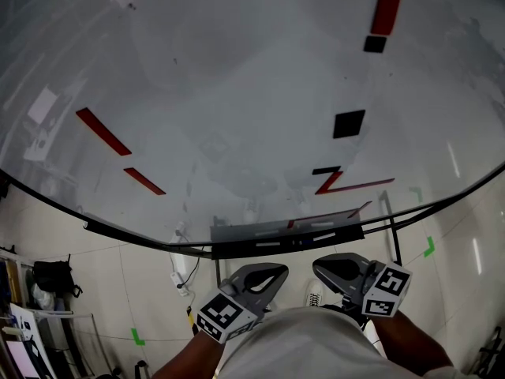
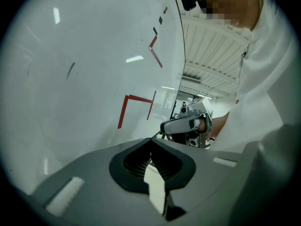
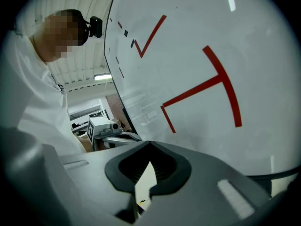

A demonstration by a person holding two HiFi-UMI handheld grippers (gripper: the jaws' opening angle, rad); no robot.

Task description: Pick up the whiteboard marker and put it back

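Observation:
A big whiteboard (image 1: 237,93) with red tape strips and black squares fills the head view. Along its lower edge runs a dark tray (image 1: 237,248). Two pale slim things (image 1: 268,244) lie on the tray; I cannot tell whether either is the marker. My left gripper (image 1: 278,270) and right gripper (image 1: 320,264) hang side by side just below the tray, close to my body. Both are shut with nothing between the jaws. The left gripper view shows shut jaws (image 2: 151,140) beside the board, with the right gripper (image 2: 188,124) beyond. The right gripper view shows shut jaws (image 3: 149,144).
The whiteboard's metal stand legs (image 1: 392,231) drop to a pale tiled floor with green tape marks (image 1: 428,247). A white power strip and cable (image 1: 183,273) lie under the board. A black bag (image 1: 49,277) and other stored things stand at the left.

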